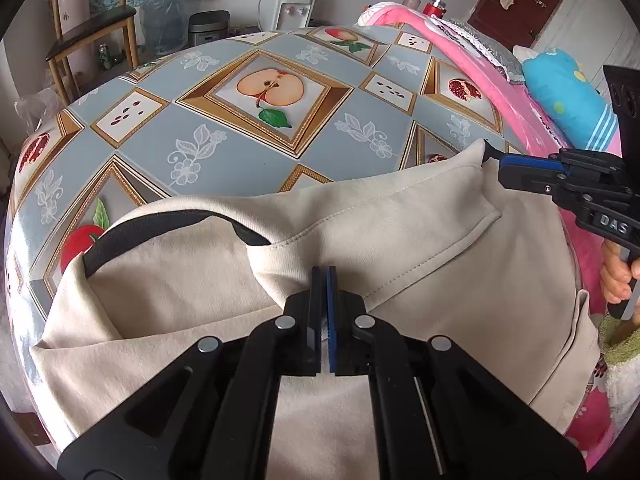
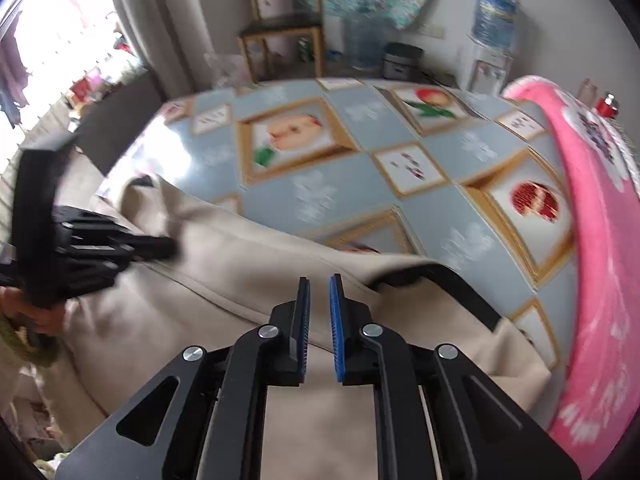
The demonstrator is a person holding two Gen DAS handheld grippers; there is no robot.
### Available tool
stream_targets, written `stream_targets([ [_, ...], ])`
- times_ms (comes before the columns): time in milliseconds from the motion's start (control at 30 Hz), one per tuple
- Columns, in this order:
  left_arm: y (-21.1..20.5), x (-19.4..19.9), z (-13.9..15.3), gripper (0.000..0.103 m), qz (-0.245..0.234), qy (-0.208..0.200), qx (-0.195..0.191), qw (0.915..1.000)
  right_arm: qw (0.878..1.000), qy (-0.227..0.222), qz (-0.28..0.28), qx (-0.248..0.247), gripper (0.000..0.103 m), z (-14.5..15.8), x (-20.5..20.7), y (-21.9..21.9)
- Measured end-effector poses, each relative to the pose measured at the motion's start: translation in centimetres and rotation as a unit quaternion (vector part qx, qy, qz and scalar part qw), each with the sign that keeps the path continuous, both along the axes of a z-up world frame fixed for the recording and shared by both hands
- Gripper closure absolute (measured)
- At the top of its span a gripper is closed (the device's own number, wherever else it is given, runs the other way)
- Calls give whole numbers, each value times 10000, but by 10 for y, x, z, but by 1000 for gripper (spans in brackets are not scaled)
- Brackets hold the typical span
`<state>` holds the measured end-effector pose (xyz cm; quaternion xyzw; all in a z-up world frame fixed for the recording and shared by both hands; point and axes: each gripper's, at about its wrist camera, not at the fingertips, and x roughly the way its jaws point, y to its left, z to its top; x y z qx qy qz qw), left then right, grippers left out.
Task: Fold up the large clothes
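A large beige garment (image 1: 400, 240) with a black neck trim (image 1: 160, 228) lies on the near part of the fruit-patterned table (image 1: 240, 152). My left gripper (image 1: 325, 274) is shut, and folds and a stitched hem of the cloth run into its tips. In the right wrist view the left gripper (image 2: 170, 249) rests on the garment (image 2: 200, 300) at the left. My right gripper (image 2: 319, 280) stands slightly open above the cloth with nothing between its blue pads. In the left wrist view the right gripper (image 1: 496, 160) sits beside a raised corner of the garment.
A pink blanket (image 1: 500, 80) and a blue pillow (image 1: 568, 92) lie along the table's right side. A person's hand (image 1: 616, 280) grips the right tool's handle. A wooden chair (image 1: 92, 28) and a water dispenser (image 1: 288, 4) stand beyond the far edge.
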<state>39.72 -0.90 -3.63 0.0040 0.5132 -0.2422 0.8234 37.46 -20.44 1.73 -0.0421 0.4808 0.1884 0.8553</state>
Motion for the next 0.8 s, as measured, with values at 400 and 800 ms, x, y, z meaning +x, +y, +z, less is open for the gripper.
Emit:
stream_targets([
  [400,-1,-3,0,99,-20,-102,90,9999,9996,95,237,-140,74,-24,-5,40],
  [800,21,-26,42,89,284,-339,-239,9987,9998,133,-167,0,40,20,-50,13],
])
